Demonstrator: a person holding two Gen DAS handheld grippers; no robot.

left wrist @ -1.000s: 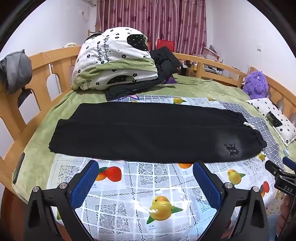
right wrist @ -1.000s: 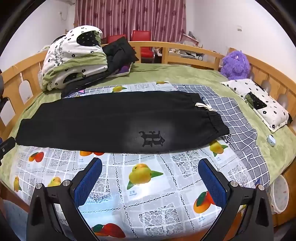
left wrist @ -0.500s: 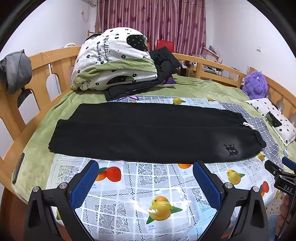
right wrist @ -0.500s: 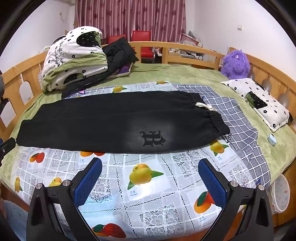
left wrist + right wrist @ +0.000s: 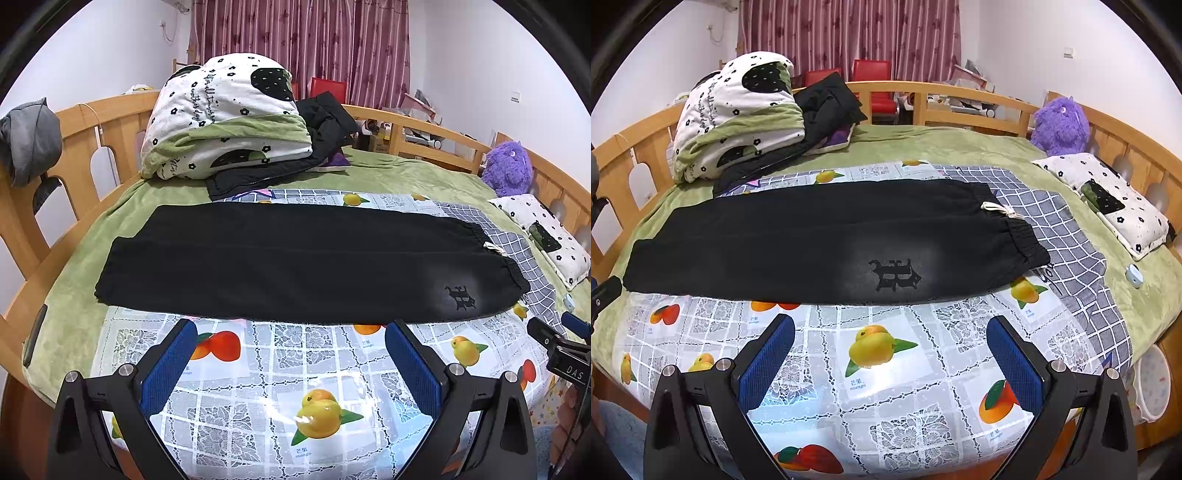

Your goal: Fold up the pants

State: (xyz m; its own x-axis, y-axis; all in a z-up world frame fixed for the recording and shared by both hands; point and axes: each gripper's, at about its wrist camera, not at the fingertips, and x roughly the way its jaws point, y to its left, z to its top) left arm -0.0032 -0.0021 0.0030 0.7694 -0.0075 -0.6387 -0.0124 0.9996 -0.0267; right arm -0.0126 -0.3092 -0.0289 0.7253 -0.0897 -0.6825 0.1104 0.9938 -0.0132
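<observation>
Only right wrist view shows the pants (image 5: 820,236) drawstring (image 5: 999,210) clearly.

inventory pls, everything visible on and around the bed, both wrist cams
pants: 1, black, flat across the fruit-print cover, waistband to the right
fruit-print cover: 1, white with fruit, on the bed under the pants
checked cloth: 1, grey-white, right of the waistband
green blanket: 1, green, covering the bed
folded quilt: 1, white-green with black flowers, back left
dark clothes: 1 pile, black, beside the quilt
plush toy: 1, purple, back right by the rail
pillow: 1, white with black flowers, right edge
bed rail: wooden, around the bed
grey garment: 1, hung on the left rail
curtain: maroon, back wall
left tongs: open, empty, short of the pants
right tongs: open, empty, short of the pants
</observation>
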